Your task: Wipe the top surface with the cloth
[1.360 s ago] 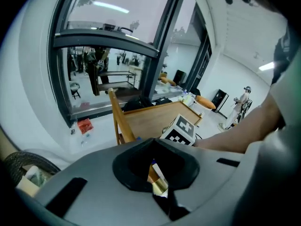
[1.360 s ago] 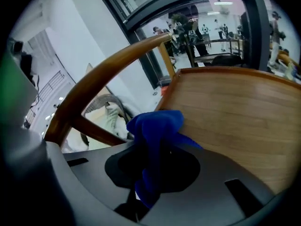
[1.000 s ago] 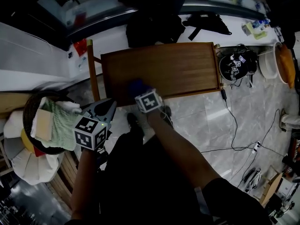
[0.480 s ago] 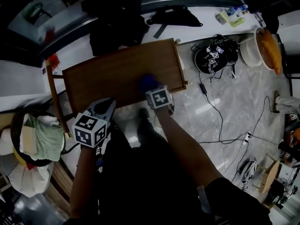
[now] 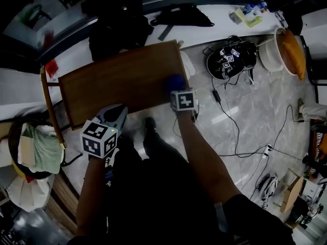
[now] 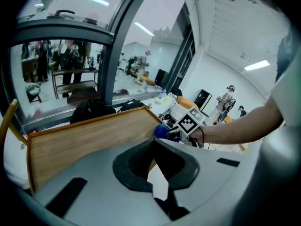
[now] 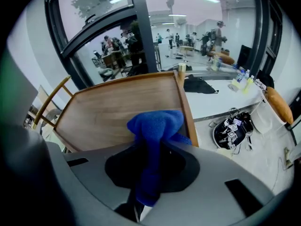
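A blue cloth (image 5: 175,81) is pressed on the wooden table top (image 5: 117,80), close to its right edge and near the front right corner. It is clamped in the right gripper (image 5: 178,89), whose jaws are closed on a hanging fold. In the right gripper view the cloth (image 7: 155,126) is seen bunched just ahead of the jaws and resting on the wood (image 7: 117,109).

The left gripper (image 5: 116,112) is held at the table's front edge, left of centre and well apart from the cloth. In its own view its jaws are seen drawn close together with nothing between them.

On the pale tiled floor (image 5: 245,116) to the right of the table, a black bundle with square markers (image 5: 229,61) is seen, with cables (image 5: 240,137) trailing from it.
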Demonstrator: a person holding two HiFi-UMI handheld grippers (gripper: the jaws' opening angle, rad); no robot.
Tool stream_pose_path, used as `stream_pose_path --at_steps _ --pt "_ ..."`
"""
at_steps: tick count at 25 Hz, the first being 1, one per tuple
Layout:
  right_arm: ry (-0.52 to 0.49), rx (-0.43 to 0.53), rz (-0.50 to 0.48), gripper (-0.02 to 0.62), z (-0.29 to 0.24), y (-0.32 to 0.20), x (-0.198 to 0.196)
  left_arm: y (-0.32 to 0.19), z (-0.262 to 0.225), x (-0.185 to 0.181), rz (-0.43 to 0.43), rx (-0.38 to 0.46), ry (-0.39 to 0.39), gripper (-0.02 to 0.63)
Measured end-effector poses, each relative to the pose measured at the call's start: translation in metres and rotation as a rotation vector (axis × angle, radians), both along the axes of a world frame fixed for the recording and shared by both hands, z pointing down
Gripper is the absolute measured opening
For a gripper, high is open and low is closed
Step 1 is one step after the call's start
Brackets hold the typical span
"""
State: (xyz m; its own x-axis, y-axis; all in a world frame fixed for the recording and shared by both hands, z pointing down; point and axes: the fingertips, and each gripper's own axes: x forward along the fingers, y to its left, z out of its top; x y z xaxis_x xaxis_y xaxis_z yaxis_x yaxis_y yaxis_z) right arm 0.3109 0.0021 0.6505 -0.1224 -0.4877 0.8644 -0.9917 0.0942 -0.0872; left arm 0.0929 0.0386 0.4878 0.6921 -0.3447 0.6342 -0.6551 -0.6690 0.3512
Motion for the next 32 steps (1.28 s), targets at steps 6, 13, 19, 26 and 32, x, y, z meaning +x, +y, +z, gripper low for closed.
stream_pose_path --at_steps 6,13,19,26,32 --pt "0.013 -0.010 0.054 0.067 0.001 0.001 0.018 0.005 -0.003 -0.022 -0.075 0.012 -0.012 0.011" --pt "-0.298 0.172 -0.083 0.069 -0.047 -0.009 -0.055 -0.006 -0.057 -0.088 -0.157 0.137 0.119 0.011" --pt "-0.759 0.422 -0.300 0.069 -0.198 -0.002 -0.176 0.002 -0.116 -0.118 -0.110 0.285 0.234 0.011" --pt "-0.836 0.629 -0.566 0.069 -0.330 0.063 -0.263 0.047 -0.167 -0.155 -0.055 0.389 0.354 0.011" --pt "-0.837 0.716 -0.665 0.069 -0.381 0.135 -0.308 0.099 -0.198 -0.189 -0.044 0.431 0.430 0.011"
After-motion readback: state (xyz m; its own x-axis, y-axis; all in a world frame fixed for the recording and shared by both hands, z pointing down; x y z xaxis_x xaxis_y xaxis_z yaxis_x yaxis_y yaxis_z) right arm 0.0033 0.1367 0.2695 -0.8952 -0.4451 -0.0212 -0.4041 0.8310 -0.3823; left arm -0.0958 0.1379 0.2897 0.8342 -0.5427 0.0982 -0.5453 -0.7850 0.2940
